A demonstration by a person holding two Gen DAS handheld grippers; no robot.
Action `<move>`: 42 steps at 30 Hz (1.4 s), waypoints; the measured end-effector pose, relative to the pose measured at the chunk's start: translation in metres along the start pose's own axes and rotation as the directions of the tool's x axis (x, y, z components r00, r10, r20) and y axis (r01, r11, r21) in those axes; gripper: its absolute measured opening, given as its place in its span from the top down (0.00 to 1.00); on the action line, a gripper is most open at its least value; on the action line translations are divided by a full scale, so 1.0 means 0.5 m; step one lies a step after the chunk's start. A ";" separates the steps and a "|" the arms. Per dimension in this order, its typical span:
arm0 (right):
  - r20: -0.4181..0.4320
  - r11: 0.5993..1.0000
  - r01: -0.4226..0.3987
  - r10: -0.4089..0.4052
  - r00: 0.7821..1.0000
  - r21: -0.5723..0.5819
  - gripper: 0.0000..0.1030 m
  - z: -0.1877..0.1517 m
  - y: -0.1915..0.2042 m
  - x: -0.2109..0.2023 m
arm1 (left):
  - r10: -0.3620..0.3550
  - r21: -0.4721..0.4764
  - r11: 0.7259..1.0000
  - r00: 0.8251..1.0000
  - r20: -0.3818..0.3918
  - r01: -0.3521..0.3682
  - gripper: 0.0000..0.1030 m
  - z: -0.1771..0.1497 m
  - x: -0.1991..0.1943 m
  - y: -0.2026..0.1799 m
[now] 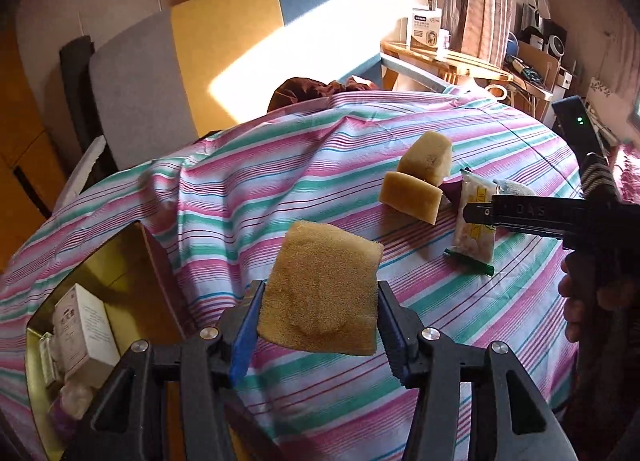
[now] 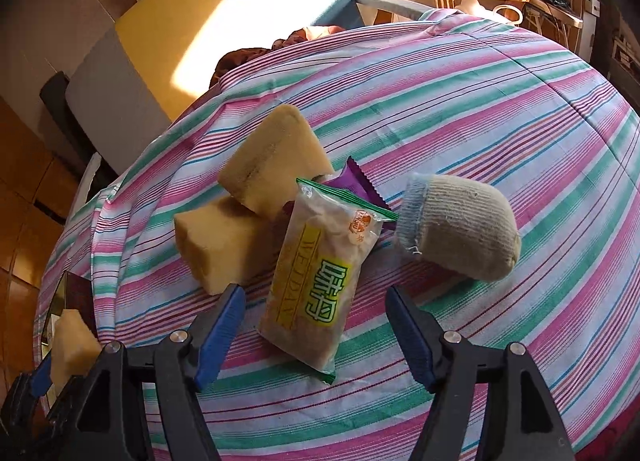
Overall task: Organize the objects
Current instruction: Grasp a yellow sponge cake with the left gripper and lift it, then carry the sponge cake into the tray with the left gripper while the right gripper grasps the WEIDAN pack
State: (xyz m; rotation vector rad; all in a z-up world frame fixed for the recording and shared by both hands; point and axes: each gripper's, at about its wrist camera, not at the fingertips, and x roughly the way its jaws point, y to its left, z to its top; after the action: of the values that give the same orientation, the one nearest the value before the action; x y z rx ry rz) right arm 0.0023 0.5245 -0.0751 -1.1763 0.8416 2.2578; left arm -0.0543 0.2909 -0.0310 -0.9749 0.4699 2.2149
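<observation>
1. A cardboard box [image 1: 120,261] at the table's left edge holds a white carton [image 1: 86,331] and small packets.
2. The left gripper [image 1: 320,313] is clamped on a sponge [image 1: 320,289], lifted above the striped cloth [image 1: 280,181].
3. The right gripper [image 2: 312,325] stands apart around a snack packet [image 2: 320,285]; two sponges [image 2: 224,237], a purple wrapper [image 2: 352,181] and a rolled sock [image 2: 460,229] crowd close by.

The purple foil packet [image 2: 356,185] lies mostly buried under the clear green-edged snack bag [image 2: 320,281]; its print is hidden.
</observation>
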 end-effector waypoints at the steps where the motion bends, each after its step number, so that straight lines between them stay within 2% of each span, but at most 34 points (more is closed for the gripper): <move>1: 0.002 1.000 -0.001 0.001 1.000 -0.011 0.26 -0.001 0.007 0.003 | 0.013 -0.005 1.000 1.000 0.012 -0.013 0.47 -0.007 -0.016 0.005; 6: -0.003 0.998 0.019 -0.019 1.000 -0.051 0.25 -0.008 0.031 0.024 | 0.074 -0.034 0.997 0.996 0.056 -0.072 0.46 -0.037 -0.082 0.032; 10: -0.012 0.999 0.032 -0.032 0.999 -0.040 0.25 -0.006 0.033 0.041 | 0.118 -0.064 0.991 0.990 0.076 -0.113 0.46 -0.062 -0.123 0.056; 19: -0.006 0.998 0.058 -0.058 0.998 -0.031 0.26 -0.007 0.033 0.060 | 0.182 -0.122 0.977 0.981 0.060 -0.174 0.46 -0.112 -0.165 0.104; 21: -0.001 0.997 0.072 -0.072 0.997 -0.039 0.36 -0.007 0.034 0.060 | 0.188 -0.130 0.975 0.981 0.052 -0.180 0.46 -0.120 -0.166 0.113; 22: 0.000 0.996 0.081 -0.081 0.997 -0.045 0.50 -0.007 0.033 0.059 | 0.191 -0.134 0.974 0.980 0.050 -0.183 0.46 -0.124 -0.168 0.117; 23: -0.001 0.995 0.087 -0.087 0.996 -0.047 0.59 -0.006 0.032 0.058 | 0.191 -0.141 0.973 0.981 0.045 -0.183 0.46 -0.129 -0.169 0.122; 28: -0.010 0.993 0.095 -0.096 0.995 -0.075 0.60 -0.007 0.037 0.047 | 0.175 -0.236 0.957 0.984 0.016 -0.167 0.46 -0.168 -0.184 0.180; 32: 0.012 0.985 0.116 -0.116 0.993 -0.125 0.61 -0.010 0.055 0.027 | 0.185 -0.381 0.907 0.983 -0.021 -0.179 0.46 -0.226 -0.214 0.275; 34: 0.035 0.982 0.119 -0.115 0.993 -0.144 0.61 -0.009 0.062 0.009 | 0.199 -0.473 0.859 0.979 -0.040 -0.194 0.46 -0.264 -0.239 0.336; 38: 0.078 0.979 0.120 -0.108 0.991 -0.168 0.61 -0.009 0.072 -0.021 | 0.283 -0.611 0.744 0.956 -0.077 -0.270 0.46 -0.347 -0.297 0.446; 41: 0.101 0.976 0.113 -0.095 0.990 -0.185 0.61 -0.002 0.083 -0.023 | 0.304 -0.673 0.684 0.949 -0.087 -0.281 0.46 -0.397 -0.326 0.487; 42: 0.106 0.976 0.110 -0.091 0.990 -0.190 0.61 -0.002 0.086 -0.025 | 0.302 -0.683 0.677 0.949 -0.084 -0.276 0.46 -0.406 -0.331 0.492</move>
State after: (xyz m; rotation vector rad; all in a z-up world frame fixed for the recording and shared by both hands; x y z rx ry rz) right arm -0.0177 0.4919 -0.0517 -1.1550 0.5207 2.3339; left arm -0.0385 -0.0681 -0.0259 -1.2922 -0.2949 2.7705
